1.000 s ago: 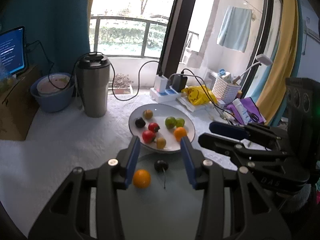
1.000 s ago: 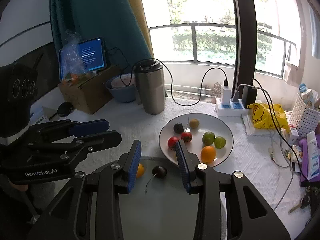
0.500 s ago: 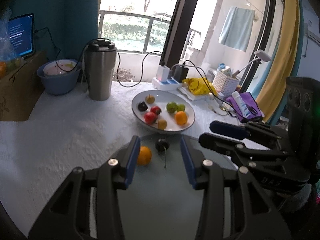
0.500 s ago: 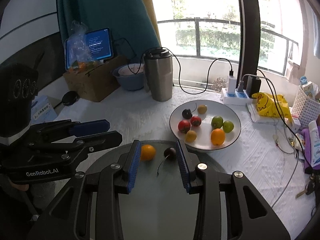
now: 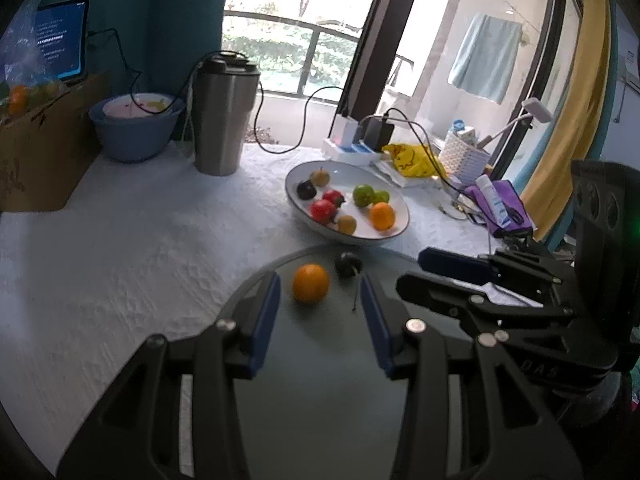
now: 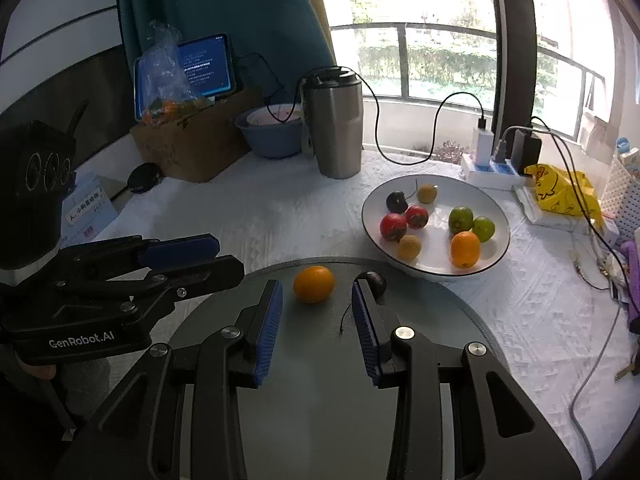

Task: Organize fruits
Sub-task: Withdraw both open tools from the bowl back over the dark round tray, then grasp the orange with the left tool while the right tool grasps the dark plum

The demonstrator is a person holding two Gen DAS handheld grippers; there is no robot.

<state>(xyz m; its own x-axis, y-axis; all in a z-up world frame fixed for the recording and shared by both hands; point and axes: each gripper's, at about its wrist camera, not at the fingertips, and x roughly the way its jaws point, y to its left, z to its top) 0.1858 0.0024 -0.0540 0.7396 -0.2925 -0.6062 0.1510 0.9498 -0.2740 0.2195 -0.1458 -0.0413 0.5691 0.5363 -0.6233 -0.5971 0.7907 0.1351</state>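
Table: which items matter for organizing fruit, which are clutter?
Job:
orange
dark cherry
grey round tray
white plate of fruit

Clutter:
steel tumbler
blue bowl
tablet
power strip
yellow bag

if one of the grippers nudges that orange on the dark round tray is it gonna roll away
Probably. The orange looks round and sits loose on the tray's smooth, flat surface, so a sideways nudge would likely send it rolling. Its skin looks firm, so a gentle squeeze should hold it without damage. The dark cherry lies close beside it and may get bumped.
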